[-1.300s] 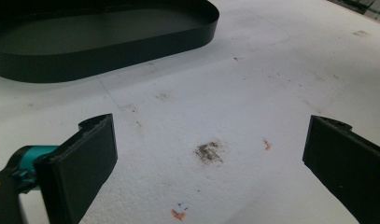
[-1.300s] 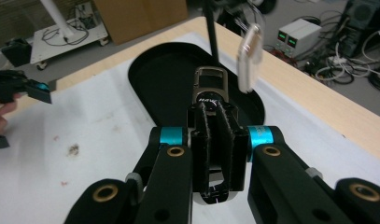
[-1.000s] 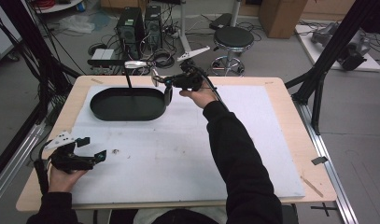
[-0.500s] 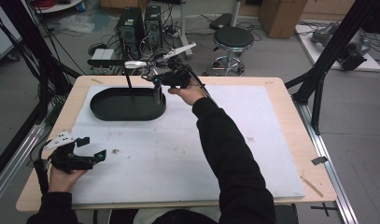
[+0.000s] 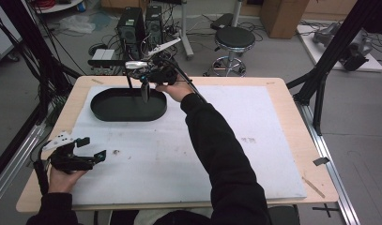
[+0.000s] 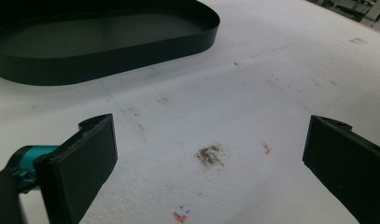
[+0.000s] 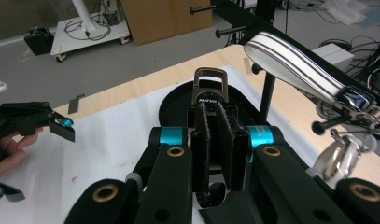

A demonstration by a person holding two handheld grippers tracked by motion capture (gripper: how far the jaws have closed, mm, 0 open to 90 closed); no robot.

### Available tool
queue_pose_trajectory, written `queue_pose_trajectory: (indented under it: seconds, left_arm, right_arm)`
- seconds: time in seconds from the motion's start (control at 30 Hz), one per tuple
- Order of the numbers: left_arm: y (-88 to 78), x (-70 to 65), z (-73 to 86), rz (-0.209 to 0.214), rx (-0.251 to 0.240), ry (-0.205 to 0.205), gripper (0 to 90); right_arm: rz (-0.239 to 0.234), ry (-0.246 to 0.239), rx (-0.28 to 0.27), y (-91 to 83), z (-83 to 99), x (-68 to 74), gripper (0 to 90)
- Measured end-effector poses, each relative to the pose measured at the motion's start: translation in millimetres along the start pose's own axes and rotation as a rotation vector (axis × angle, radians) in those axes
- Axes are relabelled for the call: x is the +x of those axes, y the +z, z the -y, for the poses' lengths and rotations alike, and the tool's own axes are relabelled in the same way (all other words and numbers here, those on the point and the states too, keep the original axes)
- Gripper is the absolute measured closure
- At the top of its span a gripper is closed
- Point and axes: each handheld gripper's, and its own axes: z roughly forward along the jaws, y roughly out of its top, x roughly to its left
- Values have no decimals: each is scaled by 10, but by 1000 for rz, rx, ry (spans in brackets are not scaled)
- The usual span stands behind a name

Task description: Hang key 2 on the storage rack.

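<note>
While clamped on keychain [image 7: 209, 95], right tongs [image 7: 214, 122].

Past the right gripper [image 5: 145, 85], 2 computer towers [image 5: 141, 23] are seen on the floor, and a round black stool [image 5: 234, 40] is set farther right. A dark smudge [image 6: 209, 155] is seen on the white sheet [image 5: 254, 122] ahead of the left gripper [image 5: 92, 148].

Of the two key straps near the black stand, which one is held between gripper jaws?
The dark strap with the metal buckle, clamped upright in the right gripper. The other, the white strap with dark stripes, hangs on the black stand, with no jaws on it.
</note>
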Motion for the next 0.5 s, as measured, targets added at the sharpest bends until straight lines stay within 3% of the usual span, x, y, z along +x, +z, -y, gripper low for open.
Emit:
queue_pose_trajectory:
  seconds: [0.5]
  left_arm:
    - [-4,0,-1,1,0,0,35]
  right_arm:
    - [-25,-10,11,191,-164,43,844]
